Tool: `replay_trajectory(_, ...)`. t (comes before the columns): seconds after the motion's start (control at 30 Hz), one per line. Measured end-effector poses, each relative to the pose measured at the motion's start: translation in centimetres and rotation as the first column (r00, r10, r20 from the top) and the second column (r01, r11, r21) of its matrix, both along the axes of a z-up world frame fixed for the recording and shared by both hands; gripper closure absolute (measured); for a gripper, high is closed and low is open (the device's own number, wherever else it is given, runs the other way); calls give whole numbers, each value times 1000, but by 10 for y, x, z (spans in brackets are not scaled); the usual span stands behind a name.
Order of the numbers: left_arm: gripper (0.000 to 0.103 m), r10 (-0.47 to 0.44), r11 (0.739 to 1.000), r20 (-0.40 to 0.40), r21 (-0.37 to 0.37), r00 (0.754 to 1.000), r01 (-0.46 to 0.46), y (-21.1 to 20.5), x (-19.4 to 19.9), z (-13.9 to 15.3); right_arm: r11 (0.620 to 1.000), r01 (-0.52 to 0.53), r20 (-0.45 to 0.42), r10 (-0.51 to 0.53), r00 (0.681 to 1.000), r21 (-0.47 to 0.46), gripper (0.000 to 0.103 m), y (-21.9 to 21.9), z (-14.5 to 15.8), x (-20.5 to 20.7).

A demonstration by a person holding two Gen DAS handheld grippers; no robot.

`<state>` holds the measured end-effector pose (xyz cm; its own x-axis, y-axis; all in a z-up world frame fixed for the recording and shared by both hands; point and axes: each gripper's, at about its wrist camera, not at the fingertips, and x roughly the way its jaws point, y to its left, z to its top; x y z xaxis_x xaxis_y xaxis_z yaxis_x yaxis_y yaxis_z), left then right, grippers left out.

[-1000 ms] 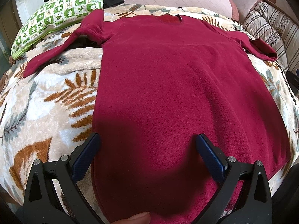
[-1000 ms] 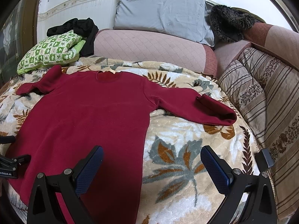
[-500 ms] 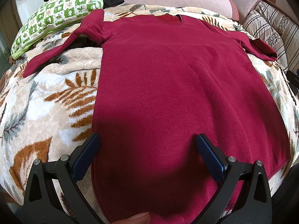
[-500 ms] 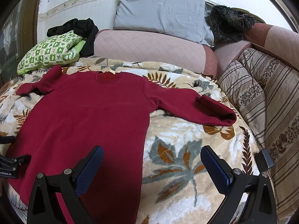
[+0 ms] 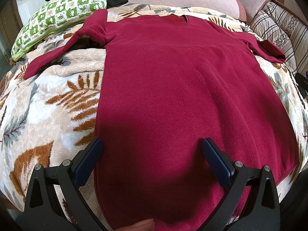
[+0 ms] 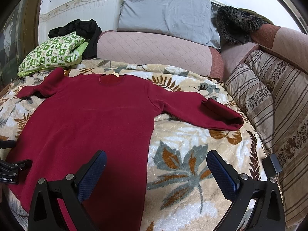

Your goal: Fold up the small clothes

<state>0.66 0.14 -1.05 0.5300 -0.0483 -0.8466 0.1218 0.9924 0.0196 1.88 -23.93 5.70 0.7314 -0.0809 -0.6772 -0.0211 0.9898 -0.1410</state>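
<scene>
The left gripper [image 5: 152, 154] holds its jaws spread wide and grasps nothing; its blue pads [image 5: 89, 161] hover low over the hem end of a dark red long-sleeved top [image 5: 188, 88], one pad at the garment's left side edge and the other over the middle of the cloth. A fingertip [image 5: 143, 225] shows at the bottom edge of that view, just at the hem. The right gripper [image 6: 156, 171] is likewise released, jaws wide apart, with one pad over the top's right side near the hem and the other over the bare leaf-patterned blanket [image 6: 192, 163] beside it. The top lies face up and spread flat on the blanket, neckline away from the grippers, the hem nearest them. Its right sleeve [image 6: 202, 113] stretches out sideways with the cuff end doubled back on itself; the left sleeve [image 5: 63, 52] bends at the shoulder and runs out toward the blanket's left edge. Beyond the left sleeve sits a green-and-white checked cushion [image 6: 52, 53] with a black garment [image 6: 84, 32] heaped behind it. A pink quilted bolster [image 6: 154, 52] runs along the back, a grey pillow [image 6: 167, 13] leaning above it, and a dark furry item [image 6: 236, 27] next to that. Striped brown cushions [image 6: 269, 100] line the right side.
</scene>
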Motion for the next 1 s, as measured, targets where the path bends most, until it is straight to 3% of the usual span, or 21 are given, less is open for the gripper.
replay_trajectory(1.0,1,9,1000,0,7,1000,-9,1,-4,0,1000,-1,15,1,1000,1,0,0,6,1)
